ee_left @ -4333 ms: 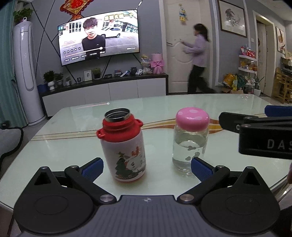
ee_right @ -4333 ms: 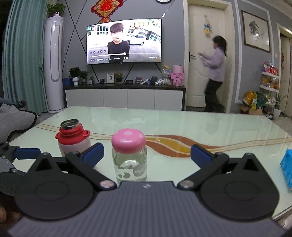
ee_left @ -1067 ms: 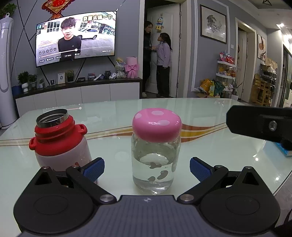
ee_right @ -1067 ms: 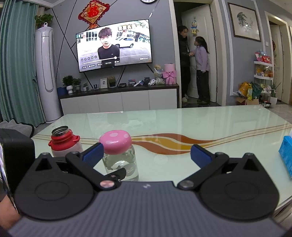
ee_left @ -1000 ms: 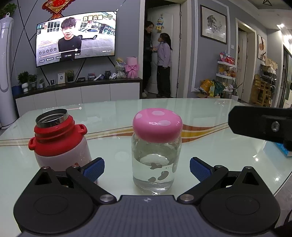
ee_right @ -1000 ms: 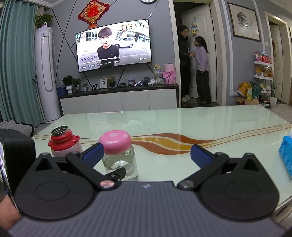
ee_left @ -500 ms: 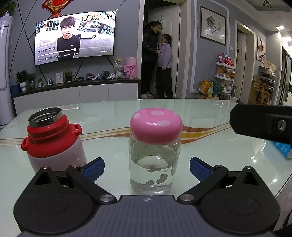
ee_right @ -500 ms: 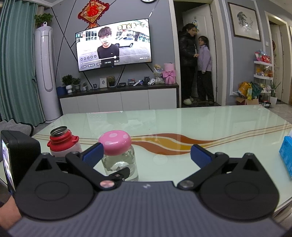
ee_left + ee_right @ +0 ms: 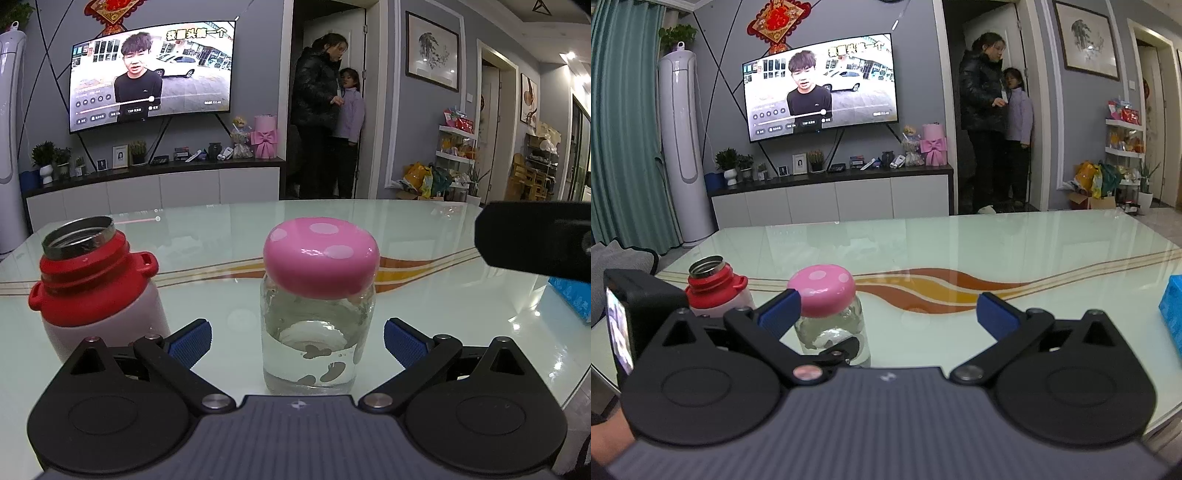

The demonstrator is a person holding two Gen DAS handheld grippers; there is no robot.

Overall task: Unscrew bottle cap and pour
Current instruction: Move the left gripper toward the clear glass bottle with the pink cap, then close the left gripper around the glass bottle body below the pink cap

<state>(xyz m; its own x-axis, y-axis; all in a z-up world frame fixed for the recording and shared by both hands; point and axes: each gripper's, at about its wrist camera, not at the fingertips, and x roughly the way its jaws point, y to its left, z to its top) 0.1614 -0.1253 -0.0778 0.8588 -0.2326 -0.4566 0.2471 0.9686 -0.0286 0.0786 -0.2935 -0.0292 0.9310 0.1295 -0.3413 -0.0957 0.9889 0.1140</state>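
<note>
A clear glass bottle (image 9: pixel 317 339) with water and a pink dotted mushroom cap (image 9: pixel 320 256) stands on the glass table. My left gripper (image 9: pixel 297 341) is open, with the bottle's lower body between its blue pads, not touching. A red-and-white flask (image 9: pixel 94 284) with an open steel mouth stands left of the bottle. In the right wrist view the bottle (image 9: pixel 831 328) and flask (image 9: pixel 714 286) sit at lower left. My right gripper (image 9: pixel 886 312) is open and empty, to the right of and nearer than the bottle, with its left pad in front of the cap.
The pale green glass table (image 9: pixel 960 243) has an orange wave stripe. A blue box (image 9: pixel 1171 308) lies at the table's right edge. The right gripper's body (image 9: pixel 535 236) juts in from the right in the left wrist view. Two people stand in the far doorway.
My left gripper has closed in on the bottle, which now sits between its pads. The right gripper stays almost still. The people in the doorway have shifted.
</note>
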